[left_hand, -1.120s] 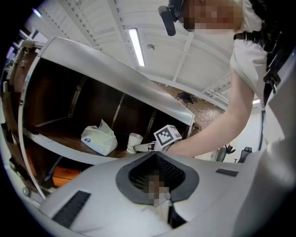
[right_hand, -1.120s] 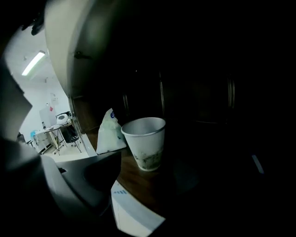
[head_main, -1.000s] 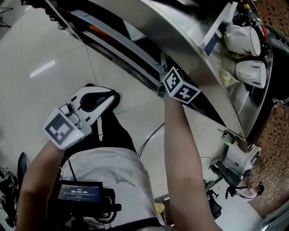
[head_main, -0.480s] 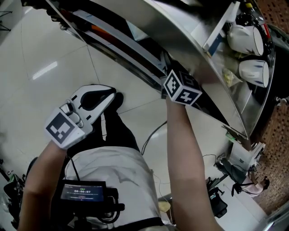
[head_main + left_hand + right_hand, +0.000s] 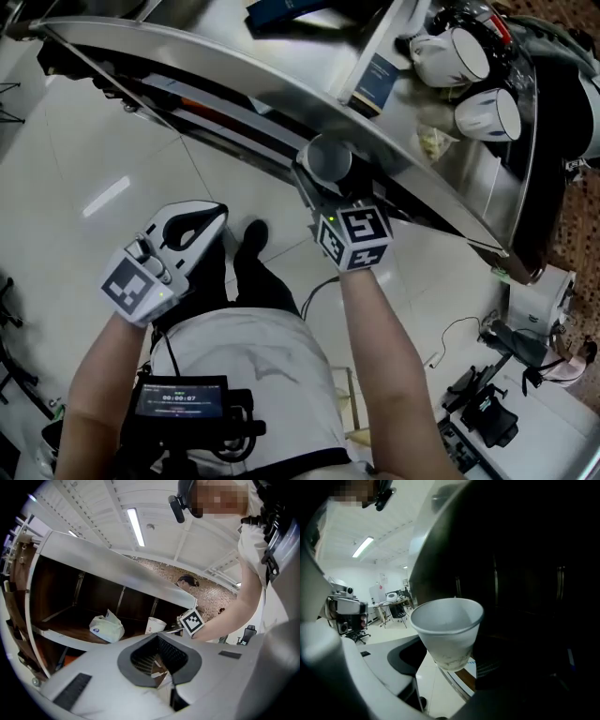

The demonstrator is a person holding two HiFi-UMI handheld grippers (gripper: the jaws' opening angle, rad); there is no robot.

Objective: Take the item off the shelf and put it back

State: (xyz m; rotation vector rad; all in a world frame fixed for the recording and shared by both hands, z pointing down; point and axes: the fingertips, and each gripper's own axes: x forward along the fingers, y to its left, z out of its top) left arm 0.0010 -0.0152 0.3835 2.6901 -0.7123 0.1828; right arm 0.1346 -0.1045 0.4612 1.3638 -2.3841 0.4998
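Pinching a paper cup (image 5: pixel 447 625), its print unreadable, is the right gripper (image 5: pixel 323 187); the left gripper (image 5: pixel 214 214) is pressed together.

A curved stainless-steel shelf top (image 5: pixel 281 70) is seen just beyond the right gripper (image 5: pixel 325 180). Ahead of that gripper a blue-and-white carton (image 5: pixel 377 80) is carried on it. Further to the gripper's right, a white round cup (image 5: pixel 453 54), a second white cup (image 5: pixel 487 114) and a crumpled pale wrapper (image 5: pixel 433 142) are grouped. On the brown wooden shelf (image 5: pixel 65 620) ahead of the left gripper (image 5: pixel 161 674), a white knotted plastic bag (image 5: pixel 107 628) is laid.
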